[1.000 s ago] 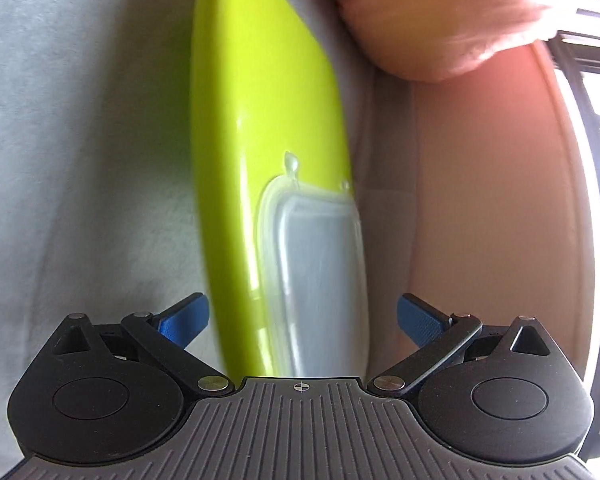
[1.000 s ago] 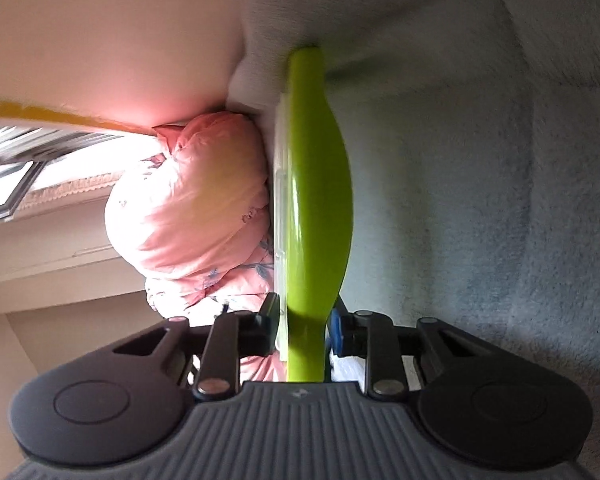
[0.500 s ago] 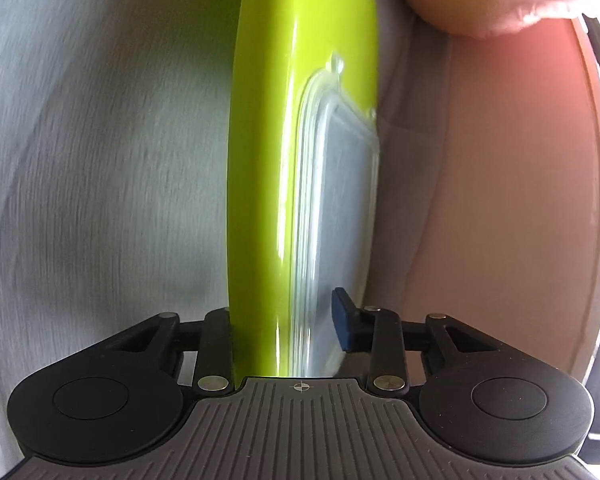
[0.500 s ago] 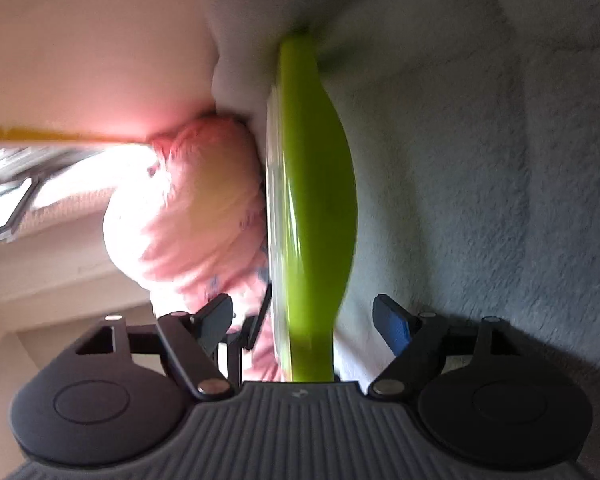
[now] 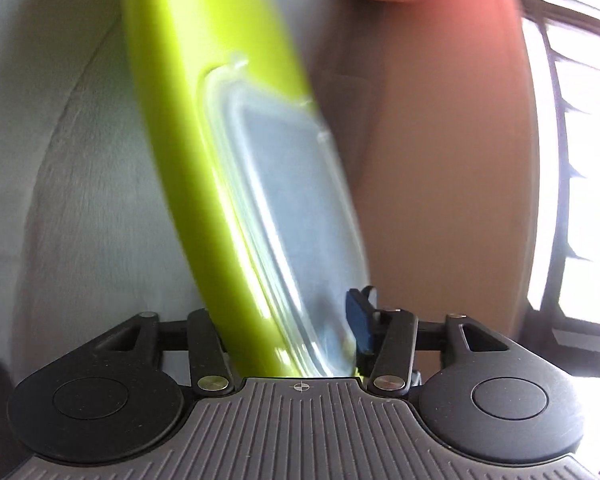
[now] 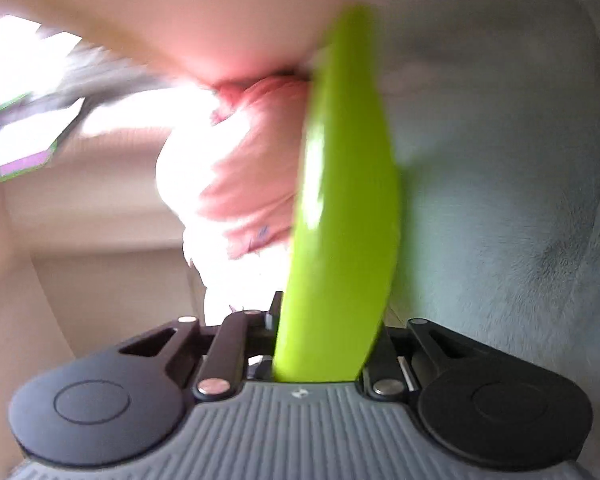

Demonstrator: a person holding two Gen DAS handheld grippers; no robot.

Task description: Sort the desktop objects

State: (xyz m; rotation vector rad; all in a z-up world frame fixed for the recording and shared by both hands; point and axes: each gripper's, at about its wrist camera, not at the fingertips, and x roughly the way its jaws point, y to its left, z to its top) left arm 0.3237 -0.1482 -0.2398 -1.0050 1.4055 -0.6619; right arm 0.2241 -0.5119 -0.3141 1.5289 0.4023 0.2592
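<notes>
Pale grey fuzzy fabric surface (image 5: 100, 184) fills the left of the left wrist view. The left gripper (image 5: 296, 340) has its fingers clamped on a lime-green plastic tray (image 5: 204, 128) bearing a clear plastic lid (image 5: 296, 216); beyond lie a peach wall (image 5: 452, 160) and barred window (image 5: 572, 160). The right gripper (image 6: 324, 344) also pinches the tray edge, beside a pink bundled cloth (image 6: 252, 184).
</notes>
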